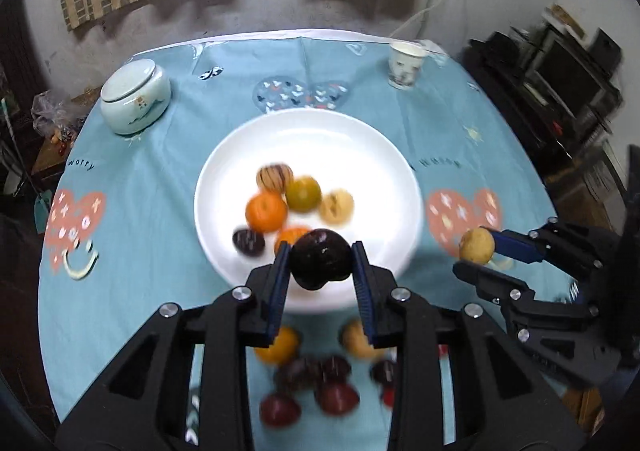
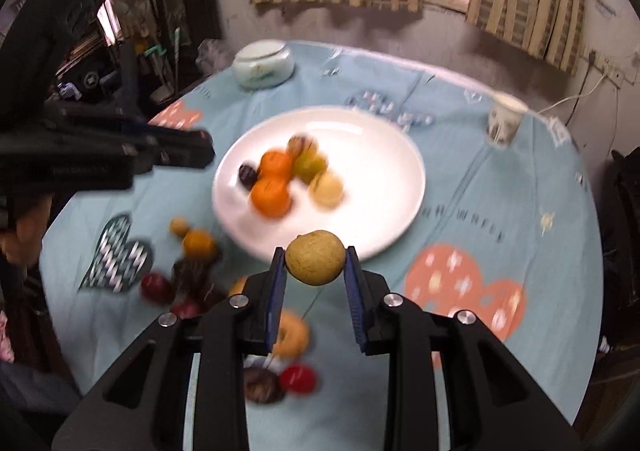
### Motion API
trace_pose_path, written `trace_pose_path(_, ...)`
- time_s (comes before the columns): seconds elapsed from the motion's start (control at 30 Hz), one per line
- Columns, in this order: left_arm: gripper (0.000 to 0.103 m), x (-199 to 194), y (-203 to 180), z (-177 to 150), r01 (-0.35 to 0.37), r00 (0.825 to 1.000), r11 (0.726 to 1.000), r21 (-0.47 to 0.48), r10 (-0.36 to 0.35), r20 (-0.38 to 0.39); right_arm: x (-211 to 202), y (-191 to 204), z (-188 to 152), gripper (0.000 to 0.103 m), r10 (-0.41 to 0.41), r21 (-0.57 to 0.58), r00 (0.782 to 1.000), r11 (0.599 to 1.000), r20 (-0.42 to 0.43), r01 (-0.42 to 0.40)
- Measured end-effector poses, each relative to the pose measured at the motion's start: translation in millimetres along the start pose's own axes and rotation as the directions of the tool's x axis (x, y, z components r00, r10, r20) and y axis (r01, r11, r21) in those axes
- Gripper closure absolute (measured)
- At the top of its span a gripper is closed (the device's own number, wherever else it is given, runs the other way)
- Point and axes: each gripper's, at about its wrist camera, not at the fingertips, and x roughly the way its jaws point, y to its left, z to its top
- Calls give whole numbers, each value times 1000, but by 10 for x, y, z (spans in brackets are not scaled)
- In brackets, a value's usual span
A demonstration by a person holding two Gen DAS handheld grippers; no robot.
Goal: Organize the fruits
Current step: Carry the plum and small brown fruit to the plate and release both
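Left gripper (image 1: 321,259) clenched on a dark fruit (image 1: 320,257), carried above the white plate (image 1: 224,179) at its 6 o'clock rim. Right gripper (image 2: 315,258) clamped on a yellowish fruit (image 2: 315,257), likewise off the cloth, near the plate's 5 o'clock edge. On the plate, blurred: two oranges, a green fruit, a pale one, a dark one. Loose fruits (image 1: 316,383) on the blue tablecloth (image 1: 140,251) at 6 o'clock of the plate.

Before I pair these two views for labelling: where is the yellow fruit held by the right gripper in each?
Left wrist view: yellow fruit at the right edge, clamped.
Right wrist view: yellow fruit at centre, between the pads.
Shared landmark: the white plate.
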Motion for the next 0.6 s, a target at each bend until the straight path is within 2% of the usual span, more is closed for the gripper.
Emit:
trace_pose_path(0.13, 72, 428, 43, 139, -51, 997, 998, -22, 49, -66, 403, -166, 282, 74, -43, 41, 998, 998, -35, 44)
trace_pose_path(0.37, 71, 905, 64, 107, -71, 987, 998, 0, 70, -147, 1012, -323, 363, 73, -68, 28, 990, 997, -125, 72)
trace_pose_path(0.43, 65, 948, 74, 125, -79, 986, 997, -3, 78, -146, 1121, -341, 375, 72, -70, 24, 987, 997, -144, 75)
trace_pose_path(0.47, 55, 942, 83, 132, -78, 987, 997, -3, 77, -143, 1142, -358, 382, 71, -75, 32, 986, 996, -147, 81)
trace_pose_path(0.6, 54, 792, 112, 148, -88, 991, 996, 7, 88, -104, 1042, -398, 395, 71, -92, 54, 986, 993, -140, 101)
